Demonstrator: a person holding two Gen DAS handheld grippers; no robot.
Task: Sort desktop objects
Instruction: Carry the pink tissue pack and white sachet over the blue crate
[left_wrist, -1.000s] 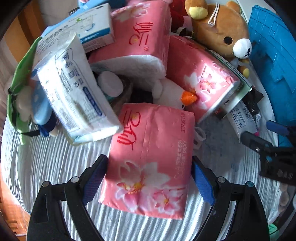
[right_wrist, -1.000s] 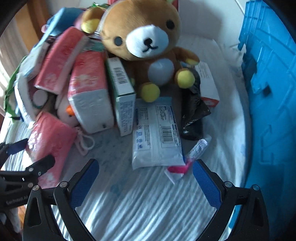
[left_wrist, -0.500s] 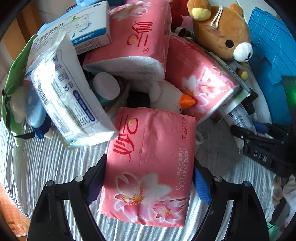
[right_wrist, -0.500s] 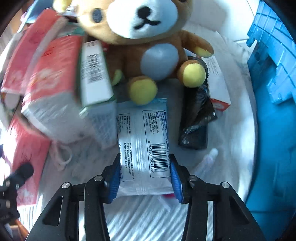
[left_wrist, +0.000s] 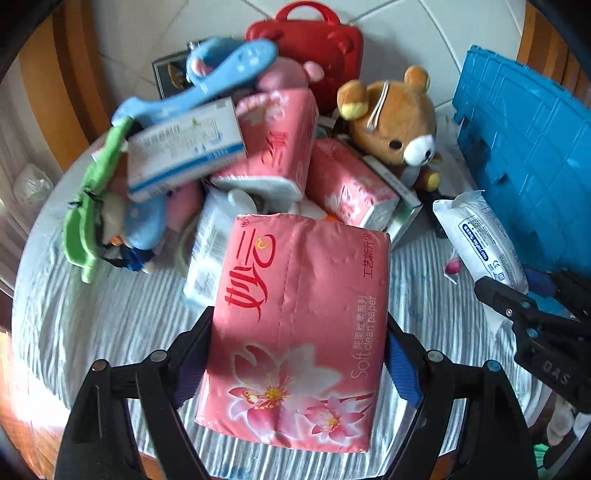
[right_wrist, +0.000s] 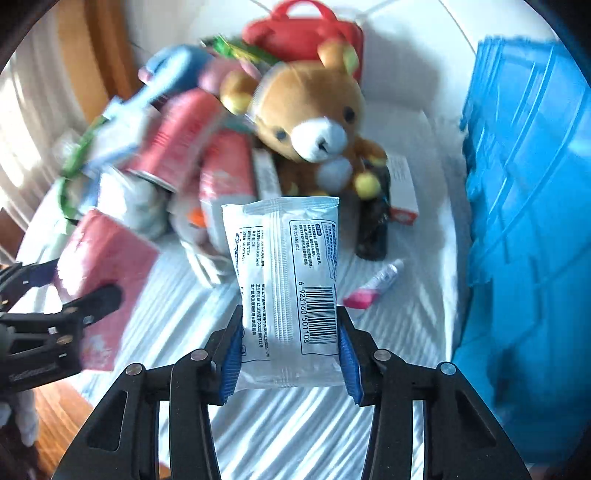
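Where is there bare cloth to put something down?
The striped cloth lies bare nearest the right gripper, and in a strip between the small pink tube and the blue plastic crate. Around the brown teddy bear it is crowded.

Bright daylight, likely from left, motion blur on pile, fisheye-warped edges

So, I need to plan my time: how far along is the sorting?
Early. Nothing looks sorted yet. In hand: the left gripper clamps a pink tissue pack, and the right gripper clamps a white wipes packet. Left: the pile with the teddy bear, more tissue packs and the red case.
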